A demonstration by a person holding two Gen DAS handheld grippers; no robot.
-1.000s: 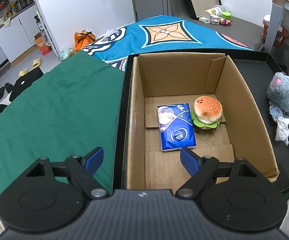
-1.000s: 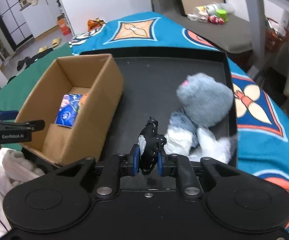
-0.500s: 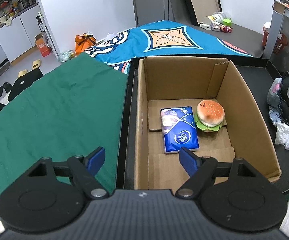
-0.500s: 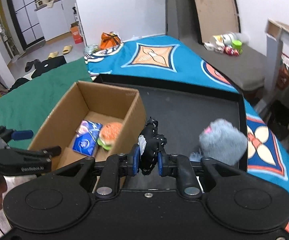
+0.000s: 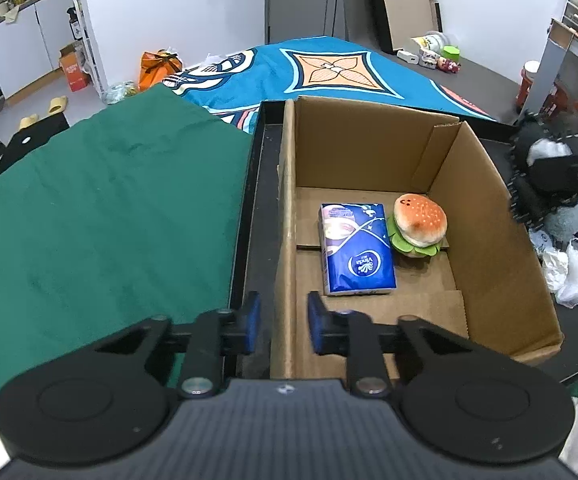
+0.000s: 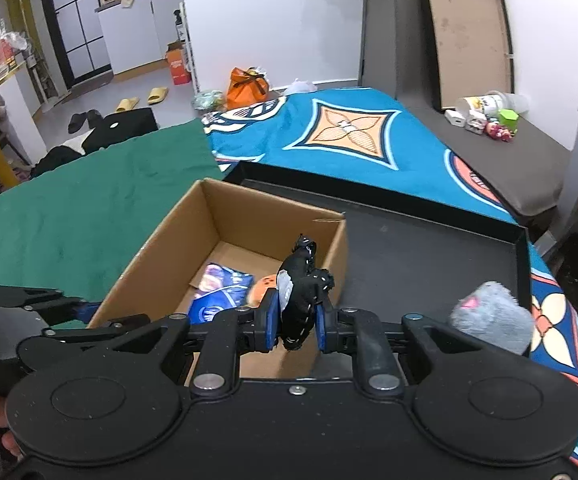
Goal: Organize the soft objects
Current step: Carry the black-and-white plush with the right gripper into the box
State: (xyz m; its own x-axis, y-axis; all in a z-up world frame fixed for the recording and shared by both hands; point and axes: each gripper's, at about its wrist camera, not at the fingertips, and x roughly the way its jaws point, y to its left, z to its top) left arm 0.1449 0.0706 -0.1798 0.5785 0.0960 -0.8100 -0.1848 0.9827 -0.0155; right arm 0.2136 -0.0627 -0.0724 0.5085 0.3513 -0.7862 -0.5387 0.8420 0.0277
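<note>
Right gripper point(image 6: 296, 325) carried over cardboard box point(image 6: 161, 240), jaws pinching black plush toy point(image 6: 299, 284), left gripper point(image 5: 281, 322) jaws narrowed astride box wall

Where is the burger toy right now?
In the left wrist view, the burger toy sits on the floor of the cardboard box, toward its far right, right beside the blue tissue pack.

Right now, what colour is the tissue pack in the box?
Blue with white print; the tissue pack shows best in the left wrist view.

Your left wrist view looks down close over the cardboard box point(image 5: 485, 216); your right view shares it, ahead-left.
</note>
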